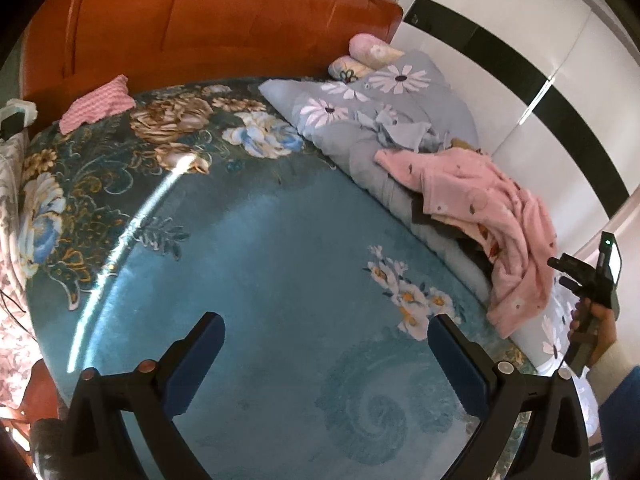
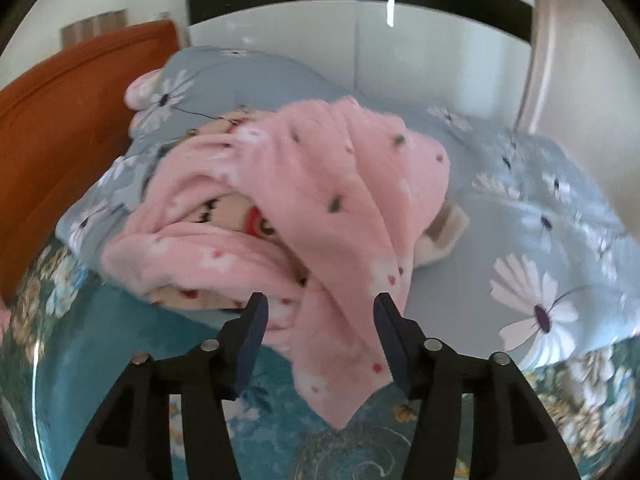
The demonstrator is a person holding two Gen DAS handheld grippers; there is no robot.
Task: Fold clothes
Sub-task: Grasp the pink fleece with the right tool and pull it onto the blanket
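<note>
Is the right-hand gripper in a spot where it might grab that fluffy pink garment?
Probably yes. The right gripper is open, and a hanging corner of the pink garment lies between its fingers with nothing in front of it. Whether the pads touch the cloth yet is unclear.

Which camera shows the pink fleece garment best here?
The right wrist view: the pink fleece garment fills the centre, its hanging corner between the open right gripper fingers. The left wrist view shows it small and far right, draped over the grey quilt.
</note>
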